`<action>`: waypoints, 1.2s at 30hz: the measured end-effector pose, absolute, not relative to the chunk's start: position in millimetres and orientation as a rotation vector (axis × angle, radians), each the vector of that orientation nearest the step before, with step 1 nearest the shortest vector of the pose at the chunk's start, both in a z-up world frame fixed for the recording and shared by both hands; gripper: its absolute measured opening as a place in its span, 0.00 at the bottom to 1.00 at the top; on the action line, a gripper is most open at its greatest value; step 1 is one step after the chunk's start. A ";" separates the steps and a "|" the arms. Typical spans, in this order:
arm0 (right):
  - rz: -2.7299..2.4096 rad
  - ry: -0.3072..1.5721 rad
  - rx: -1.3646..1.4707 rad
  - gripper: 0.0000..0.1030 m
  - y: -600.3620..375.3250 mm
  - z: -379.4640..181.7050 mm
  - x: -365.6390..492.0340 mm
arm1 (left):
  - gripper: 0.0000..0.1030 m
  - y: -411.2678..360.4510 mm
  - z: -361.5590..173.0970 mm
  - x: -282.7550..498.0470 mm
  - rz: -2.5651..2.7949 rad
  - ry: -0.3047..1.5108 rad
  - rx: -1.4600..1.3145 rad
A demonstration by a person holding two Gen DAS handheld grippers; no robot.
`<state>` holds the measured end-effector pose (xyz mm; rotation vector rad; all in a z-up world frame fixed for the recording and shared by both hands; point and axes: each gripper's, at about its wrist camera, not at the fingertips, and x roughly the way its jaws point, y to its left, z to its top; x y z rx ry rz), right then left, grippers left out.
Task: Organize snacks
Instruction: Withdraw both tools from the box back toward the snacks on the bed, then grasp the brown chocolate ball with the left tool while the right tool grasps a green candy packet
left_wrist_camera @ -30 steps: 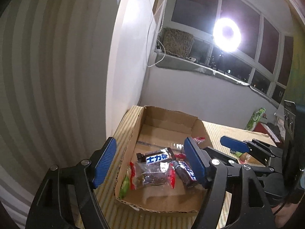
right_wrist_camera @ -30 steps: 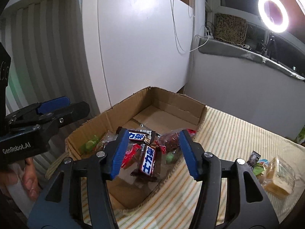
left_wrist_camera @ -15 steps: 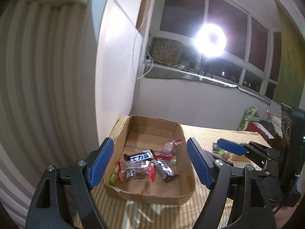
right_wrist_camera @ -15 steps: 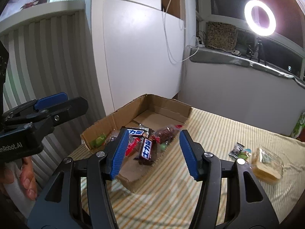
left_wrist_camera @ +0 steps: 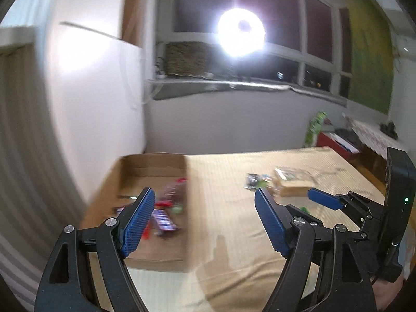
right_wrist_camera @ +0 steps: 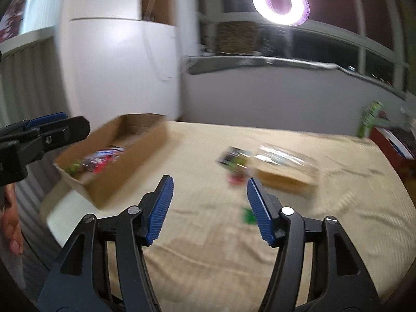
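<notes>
While both views are smeared by motion, the layout is readable: the cardboard box [right_wrist_camera: 122,166] sits at the left end of the counter [right_wrist_camera: 208,247], already holding several wrapped bars and candies, and a loose cluster of snacks waits well apart from it, toward the right. That cluster is a clear plastic clamshell [right_wrist_camera: 286,166] with something tan inside, a dark small packet [right_wrist_camera: 231,156] just beside it, a red candy [right_wrist_camera: 235,179] and a small green piece [right_wrist_camera: 247,214] nearer the right tool [right_wrist_camera: 209,208].

The right tool is spread wide and carries nothing; the left tool [left_wrist_camera: 204,221] is likewise released and empty, hovering near the box.

The small wrapped sweets look light and slippery in their film (a pinch across the middle, not the twisted ends, should hold them best). The clamshell is probably the awkward one: thin plastic that would buckle or pop open under a hard squeeze, so I would take it across its short sides, low near the base, with a gentle close. The striped cloth may bunch under a scraping finger.
</notes>
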<state>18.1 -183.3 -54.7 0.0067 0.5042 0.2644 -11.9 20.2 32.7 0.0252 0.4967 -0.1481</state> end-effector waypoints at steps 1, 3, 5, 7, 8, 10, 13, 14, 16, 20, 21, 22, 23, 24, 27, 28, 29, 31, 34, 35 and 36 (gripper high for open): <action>0.249 0.509 0.017 0.60 -193.6 -56.7 16.8 | 0.77 9.2 30.2 -10.7 -0.165 0.503 0.037; 0.195 0.522 0.048 0.60 -225.3 -63.1 12.7 | 0.77 -17.4 23.3 -7.3 -0.213 0.521 0.067; 0.148 0.533 0.074 0.60 -251.3 -67.9 6.6 | 0.77 -36.9 16.7 -5.7 -0.252 0.539 0.089; 0.117 0.535 0.092 0.60 -269.5 -71.3 2.3 | 0.77 -58.7 12.0 -5.3 -0.290 0.554 0.110; 0.106 0.536 0.099 0.60 -275.6 -72.0 0.5 | 0.77 -65.7 10.9 -5.7 -0.304 0.557 0.116; 0.095 0.537 0.107 0.60 -284.5 -72.9 -1.5 | 0.77 -79.2 9.6 -5.5 -0.329 0.561 0.133; 0.098 0.534 0.108 0.60 -282.2 -73.0 -5.3 | 0.77 -89.7 9.4 -5.6 -0.343 0.561 0.150; 0.101 0.533 0.108 0.60 -283.7 -72.8 -6.3 | 0.77 -89.5 9.7 -6.0 -0.343 0.562 0.152; 0.114 0.534 0.100 0.60 -277.0 -71.9 -7.5 | 0.77 -87.3 10.3 -6.8 -0.336 0.561 0.149; 0.136 0.539 0.081 0.60 -259.2 -70.2 -3.9 | 0.77 -79.1 11.5 -6.8 -0.316 0.564 0.132; 0.142 0.542 0.075 0.60 -254.6 -70.1 -2.5 | 0.77 -75.7 11.8 -7.1 -0.312 0.564 0.127; 0.146 0.545 0.070 0.60 -251.5 -70.3 -1.1 | 0.77 -73.1 11.9 -7.1 -0.308 0.563 0.124; 0.150 0.550 0.063 0.60 -247.5 -71.0 0.3 | 0.77 -71.1 11.8 -6.4 -0.306 0.563 0.122; 0.152 0.555 0.059 0.60 -243.7 -72.1 2.7 | 0.77 -68.3 11.1 -4.7 -0.304 0.565 0.117; 0.158 0.577 0.041 0.64 -235.9 -77.3 10.9 | 0.77 -64.1 7.4 4.2 -0.301 0.573 0.100; 0.159 0.588 0.037 0.72 -233.5 -80.2 15.4 | 0.77 -62.8 5.4 9.5 -0.299 0.578 0.092; 0.162 0.606 0.029 0.78 -230.2 -84.2 21.9 | 0.77 -62.3 2.5 17.2 -0.299 0.586 0.082; 0.163 0.625 0.017 0.78 -226.9 -90.2 31.3 | 0.77 -62.4 -4.2 33.3 -0.299 0.608 0.070; 0.159 0.666 -0.007 0.78 -221.2 -101.3 51.9 | 0.77 -64.6 -19.8 67.3 -0.286 0.660 0.041; 0.154 0.678 -0.018 0.78 -220.2 -104.6 58.7 | 0.77 -64.7 -25.3 78.5 -0.278 0.681 0.029; 0.152 0.692 -0.029 0.78 -218.5 -107.2 65.0 | 0.76 -64.7 -34.4 96.8 -0.258 0.723 0.005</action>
